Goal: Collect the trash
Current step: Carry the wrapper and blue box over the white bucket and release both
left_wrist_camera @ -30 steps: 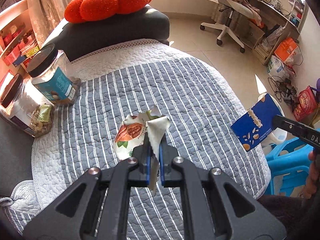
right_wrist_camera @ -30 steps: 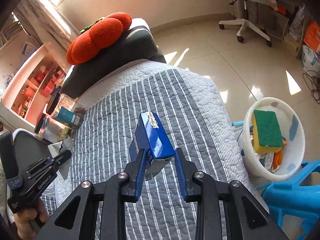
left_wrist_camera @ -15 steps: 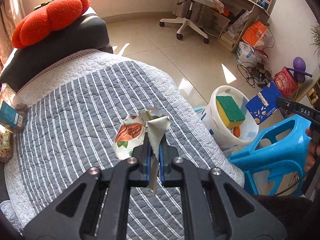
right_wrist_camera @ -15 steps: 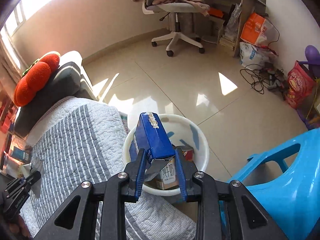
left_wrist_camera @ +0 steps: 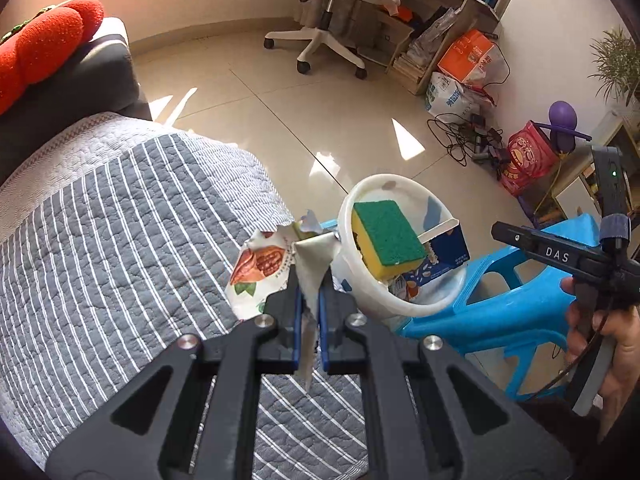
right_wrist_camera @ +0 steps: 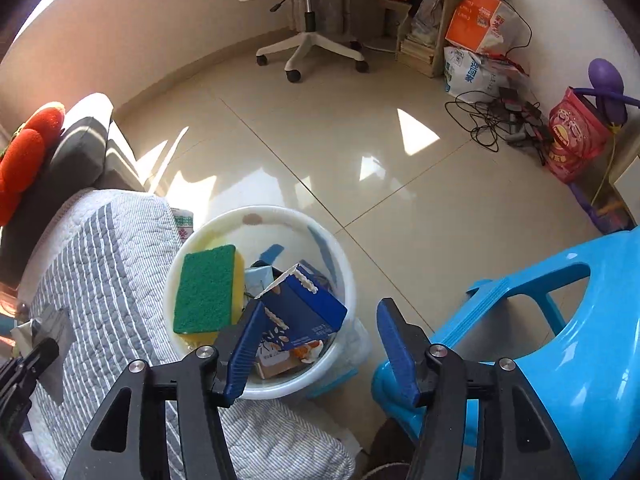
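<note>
Left hand-held gripper [left_wrist_camera: 308, 300]: jaws closed on a crumpled wrapper [left_wrist_camera: 264, 268], held in the air over the edge of the striped quilt [left_wrist_camera: 120, 240], just beside the white bin [left_wrist_camera: 420, 304]. Right hand-held gripper [right_wrist_camera: 320, 344]: jaws have just been opening and stand apart above the bin [right_wrist_camera: 344, 280], nothing pressed between them; the blue carton [right_wrist_camera: 304, 312] lies tilted inside the bin, its lower end behind the left finger, contact with it not discernible. Bin contents: carton, green-and-yellow sponge [right_wrist_camera: 206, 288] leaning against the inner wall, other packaging beneath. Bin stands between the quilt and a blue plastic stool [right_wrist_camera: 560, 320]. Tiled floor [right_wrist_camera: 320, 140] beyond.
</note>
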A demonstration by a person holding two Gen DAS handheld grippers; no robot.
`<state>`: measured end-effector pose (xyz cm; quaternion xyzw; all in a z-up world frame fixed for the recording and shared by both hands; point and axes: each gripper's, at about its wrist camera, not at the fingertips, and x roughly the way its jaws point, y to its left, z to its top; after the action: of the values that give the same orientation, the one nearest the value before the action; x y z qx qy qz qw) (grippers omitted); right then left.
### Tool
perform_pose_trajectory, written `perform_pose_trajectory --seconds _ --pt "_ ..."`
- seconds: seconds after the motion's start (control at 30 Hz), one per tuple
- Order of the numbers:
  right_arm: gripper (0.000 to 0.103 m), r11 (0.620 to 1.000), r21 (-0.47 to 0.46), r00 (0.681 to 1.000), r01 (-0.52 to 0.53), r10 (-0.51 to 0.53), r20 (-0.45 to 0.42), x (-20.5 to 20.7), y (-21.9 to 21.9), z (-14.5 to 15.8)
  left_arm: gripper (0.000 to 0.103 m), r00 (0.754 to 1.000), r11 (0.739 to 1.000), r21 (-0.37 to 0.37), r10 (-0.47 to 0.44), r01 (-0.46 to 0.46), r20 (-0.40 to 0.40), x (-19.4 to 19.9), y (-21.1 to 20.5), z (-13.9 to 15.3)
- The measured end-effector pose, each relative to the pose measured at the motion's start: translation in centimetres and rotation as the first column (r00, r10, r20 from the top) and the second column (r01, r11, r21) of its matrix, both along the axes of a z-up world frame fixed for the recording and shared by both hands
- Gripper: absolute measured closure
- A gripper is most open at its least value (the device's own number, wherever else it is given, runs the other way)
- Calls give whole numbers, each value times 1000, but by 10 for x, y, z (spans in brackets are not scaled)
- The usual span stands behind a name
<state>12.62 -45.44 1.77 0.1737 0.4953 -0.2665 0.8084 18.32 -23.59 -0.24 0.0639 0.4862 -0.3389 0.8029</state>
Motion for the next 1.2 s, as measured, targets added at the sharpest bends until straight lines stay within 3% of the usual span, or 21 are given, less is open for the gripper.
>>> perform_pose_trajectory --seconds 0.37,0.63,0.77,1.2 --pt "34 1000 -14 999 15 -15 33 -57 -10 25 94 972 973 55 -229 226 51 -7 -120 -1" --pt "33 998 -45 998 36 -34 47 -72 -28 33 93 957 957 13 -288 289 -46 -1 -168 -12" --pt "33 999 -25 998 42 -41 47 -74 -34 32 46 968 970 27 -241 243 -73 3 -169 -19" --pt "31 999 -19 998 30 -29 57 -75 -28 35 28 982 981 54 -183 185 -39 3 -125 -2"
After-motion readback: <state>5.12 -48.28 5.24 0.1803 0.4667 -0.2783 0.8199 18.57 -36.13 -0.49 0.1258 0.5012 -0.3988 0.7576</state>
